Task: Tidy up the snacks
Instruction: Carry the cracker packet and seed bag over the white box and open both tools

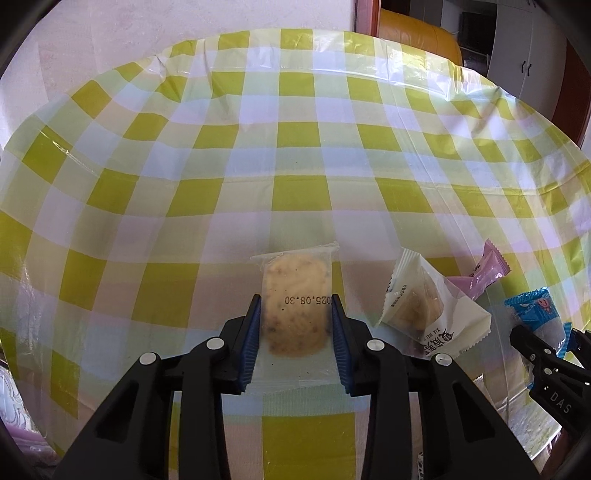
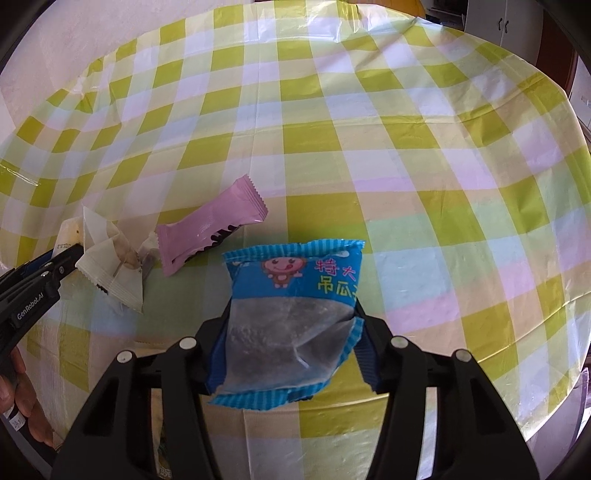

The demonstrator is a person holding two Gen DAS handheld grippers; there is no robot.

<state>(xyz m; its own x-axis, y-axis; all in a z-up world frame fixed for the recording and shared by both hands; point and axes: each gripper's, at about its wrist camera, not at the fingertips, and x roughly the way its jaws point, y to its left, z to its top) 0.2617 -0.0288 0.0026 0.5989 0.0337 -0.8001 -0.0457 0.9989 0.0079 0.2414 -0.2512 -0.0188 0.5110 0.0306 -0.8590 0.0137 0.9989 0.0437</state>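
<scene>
A clear packet with a round speckled biscuit [image 1: 295,273] lies on the checked tablecloth, and my left gripper [image 1: 295,301] is shut on it, its blue pads pressing both sides. My right gripper [image 2: 291,317] is shut on a blue seed packet [image 2: 291,273] with a cartoon face; the packet is squeezed and creased between the pads. In the left wrist view this blue packet [image 1: 532,310] and the right gripper [image 1: 543,332] show at the far right. The left gripper [image 2: 70,258] shows at the left edge of the right wrist view.
Between the two grippers lie a white biscuit packet [image 1: 424,306] [image 2: 110,269] and a pink bar wrapper [image 1: 476,273] [image 2: 210,229]. The yellow-green checked cloth [image 1: 295,147] covers a round table. An orange chair [image 1: 417,33] stands behind its far edge. A hand [image 2: 22,406] holds the left gripper.
</scene>
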